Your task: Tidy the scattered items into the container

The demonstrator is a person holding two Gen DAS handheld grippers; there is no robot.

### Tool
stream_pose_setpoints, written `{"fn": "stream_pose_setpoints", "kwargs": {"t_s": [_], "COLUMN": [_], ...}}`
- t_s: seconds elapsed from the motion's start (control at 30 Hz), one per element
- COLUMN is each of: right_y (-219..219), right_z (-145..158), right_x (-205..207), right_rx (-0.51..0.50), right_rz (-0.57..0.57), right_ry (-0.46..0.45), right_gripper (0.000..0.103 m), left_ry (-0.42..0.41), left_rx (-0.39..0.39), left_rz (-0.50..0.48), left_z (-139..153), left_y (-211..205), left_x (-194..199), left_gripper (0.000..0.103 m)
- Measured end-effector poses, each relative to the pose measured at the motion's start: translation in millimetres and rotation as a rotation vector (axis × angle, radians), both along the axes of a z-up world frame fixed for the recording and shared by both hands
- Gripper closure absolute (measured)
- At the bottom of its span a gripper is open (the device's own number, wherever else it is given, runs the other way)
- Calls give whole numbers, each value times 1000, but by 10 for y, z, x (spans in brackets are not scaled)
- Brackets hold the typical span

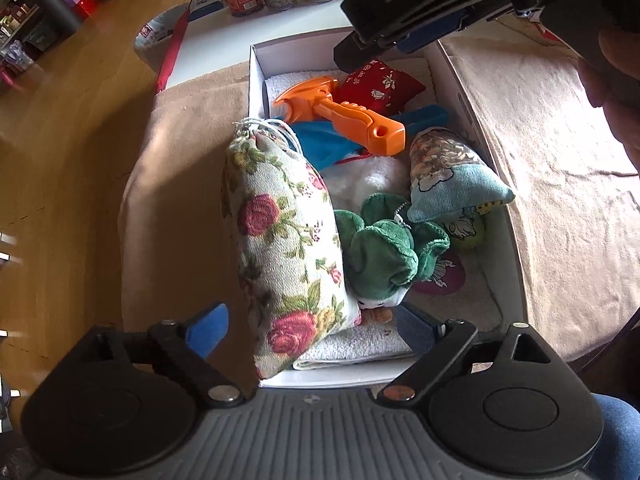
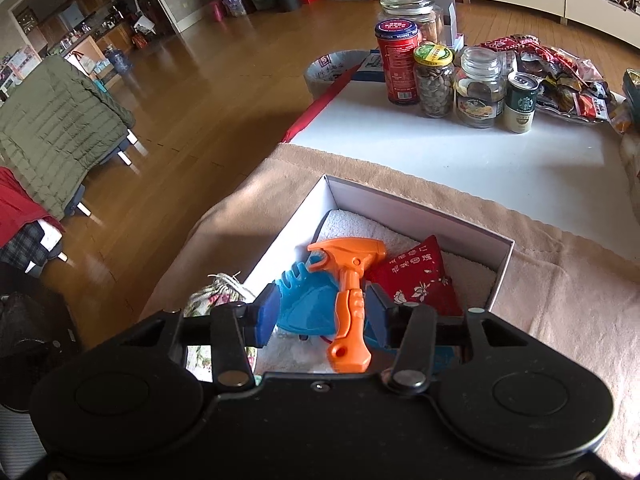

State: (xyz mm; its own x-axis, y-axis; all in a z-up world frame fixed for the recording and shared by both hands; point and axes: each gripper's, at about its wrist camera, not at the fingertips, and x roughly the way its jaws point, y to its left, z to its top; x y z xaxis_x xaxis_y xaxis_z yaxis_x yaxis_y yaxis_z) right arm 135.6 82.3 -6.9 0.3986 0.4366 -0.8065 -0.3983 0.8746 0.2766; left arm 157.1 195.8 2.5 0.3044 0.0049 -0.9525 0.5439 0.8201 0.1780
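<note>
An open white box point(image 1: 256, 80) holds an orange toy axe point(image 1: 344, 114), a red printed pouch point(image 1: 380, 84), a blue toy point(image 1: 320, 144), a green plush point(image 1: 384, 252) and a blue-and-patterned sachet point(image 1: 452, 176). A floral drawstring pouch point(image 1: 280, 232) leans on the box's left wall. My left gripper point(image 1: 312, 330) stands wide open astride the pouch's lower end, pads clear of it. In the right wrist view my right gripper point(image 2: 322, 314) is open over the box point(image 2: 400, 204). The orange axe point(image 2: 350, 276) handle lies between its pads, untouched. The right gripper point(image 1: 380, 50) also shows above the red pouch.
The box sits on a tan cloth point(image 2: 560, 300) over a white table. Jars and cans point(image 2: 436, 80) and snack packets point(image 2: 560, 76) crowd the far end. A round bin point(image 2: 332, 68) stands beyond the table's left edge, over wooden floor. A hand point(image 1: 616, 92) is at right.
</note>
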Motion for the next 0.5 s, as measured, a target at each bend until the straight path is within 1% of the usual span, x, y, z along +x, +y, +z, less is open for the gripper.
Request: {"fn": "stream_pose_setpoints", "kwargs": {"t_s": [0.13, 0.37, 0.5], "right_y": [-37, -89, -107], "right_z": [54, 143, 188], "right_x": [-129, -353, -492], "right_rx": [-6, -4, -17], "right_rz": [11, 25, 44], "right_ry": [-11, -29, -52], "right_gripper": [51, 50, 48], "left_ry": [-18, -56, -78], "left_rx": [-3, -49, -77], "left_rz": [1, 33, 61], "left_z": [47, 160, 207], "left_y": [28, 85, 110], "left_x": [-121, -268, -338], "left_gripper": [9, 9, 4]}}
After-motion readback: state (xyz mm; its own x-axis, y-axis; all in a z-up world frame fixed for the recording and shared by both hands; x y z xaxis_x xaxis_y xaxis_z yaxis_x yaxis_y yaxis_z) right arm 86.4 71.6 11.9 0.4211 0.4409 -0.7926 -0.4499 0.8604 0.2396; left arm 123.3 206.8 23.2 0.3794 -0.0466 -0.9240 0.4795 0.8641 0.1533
